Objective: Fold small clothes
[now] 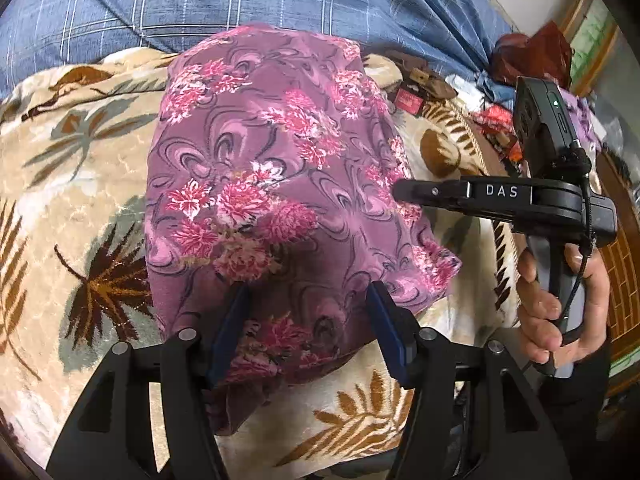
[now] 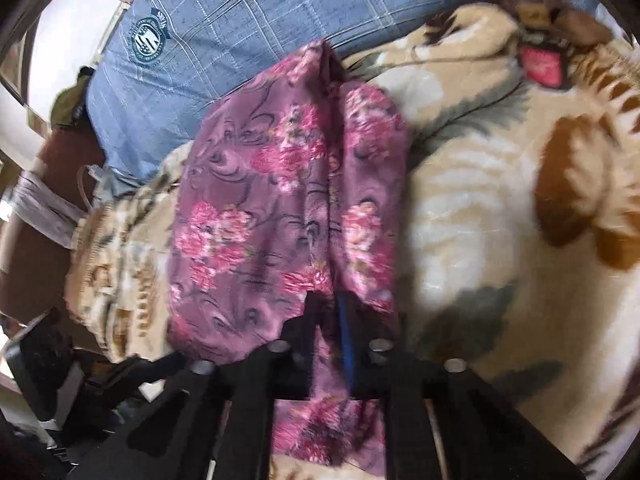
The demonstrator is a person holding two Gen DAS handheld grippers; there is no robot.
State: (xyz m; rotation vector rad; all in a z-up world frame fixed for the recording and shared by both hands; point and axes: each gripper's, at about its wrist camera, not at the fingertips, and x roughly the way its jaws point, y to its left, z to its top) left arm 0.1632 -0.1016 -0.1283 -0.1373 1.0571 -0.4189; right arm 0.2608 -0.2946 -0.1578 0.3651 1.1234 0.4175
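Note:
A purple cloth with pink flowers (image 1: 272,184) lies folded on a beige leaf-patterned blanket (image 1: 72,184). My left gripper (image 1: 310,304) is open, its blue pads (image 1: 236,320) standing apart over the cloth's near end with fabric beneath and between them. My right gripper (image 1: 400,191), held by a hand (image 1: 560,312), reaches in from the right to the cloth's right edge. In the right wrist view the right gripper (image 2: 332,308) is shut, with a fold of the cloth (image 2: 256,216) pinched between its fingers and more fabric hanging below them.
A blue checked pillow (image 1: 200,4) lies behind the cloth. Small clutter, including a red packet (image 1: 408,102) and dark red fabric (image 1: 532,52), sits at the back right. The blanket's edge (image 2: 92,280) drops off at the left in the right wrist view.

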